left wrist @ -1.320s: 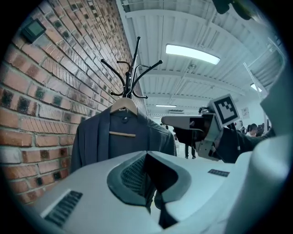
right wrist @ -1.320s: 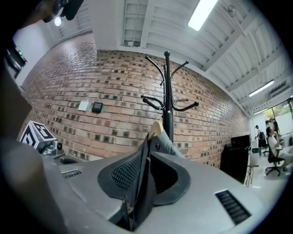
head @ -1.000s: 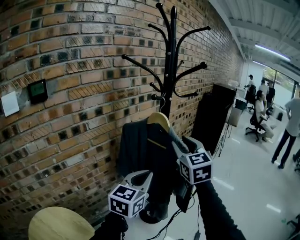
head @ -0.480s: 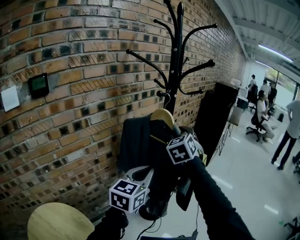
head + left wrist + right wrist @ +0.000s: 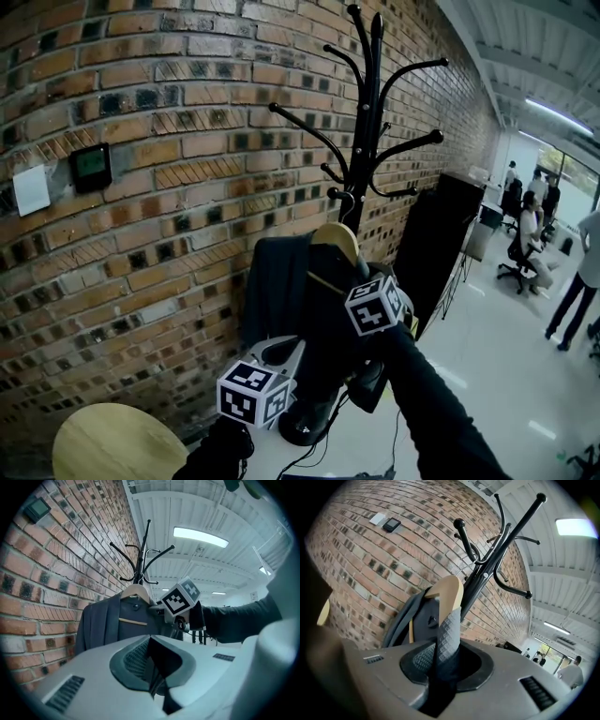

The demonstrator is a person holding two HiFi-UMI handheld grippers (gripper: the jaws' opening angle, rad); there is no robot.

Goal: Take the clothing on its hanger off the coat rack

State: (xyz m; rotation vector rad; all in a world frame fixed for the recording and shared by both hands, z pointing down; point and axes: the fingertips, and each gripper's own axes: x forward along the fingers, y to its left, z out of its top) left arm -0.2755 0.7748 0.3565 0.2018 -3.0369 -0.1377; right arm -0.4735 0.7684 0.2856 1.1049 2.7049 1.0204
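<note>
A dark jacket (image 5: 295, 305) hangs on a wooden hanger (image 5: 336, 242) hooked onto the black coat rack (image 5: 364, 141) by the brick wall. My right gripper (image 5: 357, 274) reaches level to the hanger's right shoulder. Its jaws have just been closing, and in the right gripper view its pads (image 5: 449, 620) are pinched on the edge of the wooden hanger (image 5: 446, 592), with the jacket (image 5: 412, 616) just behind. My left gripper (image 5: 281, 354) sits lower, in front of the jacket's hem and apart from it. It is shut with nothing between its pads (image 5: 133, 656). The jacket (image 5: 110, 623) shows ahead of it.
A round wooden seat (image 5: 117, 442) is at the lower left. The rack's base (image 5: 305, 427) stands on the white floor with a black cable (image 5: 323, 455) beside it. A tall black panel (image 5: 436, 234) leans right of the rack. People (image 5: 527, 234) stand far off at the right.
My right gripper moved up and left to the hanger's shoulder, rolled, and its jaws closed on the wood. The left gripper shifted only slightly.
</note>
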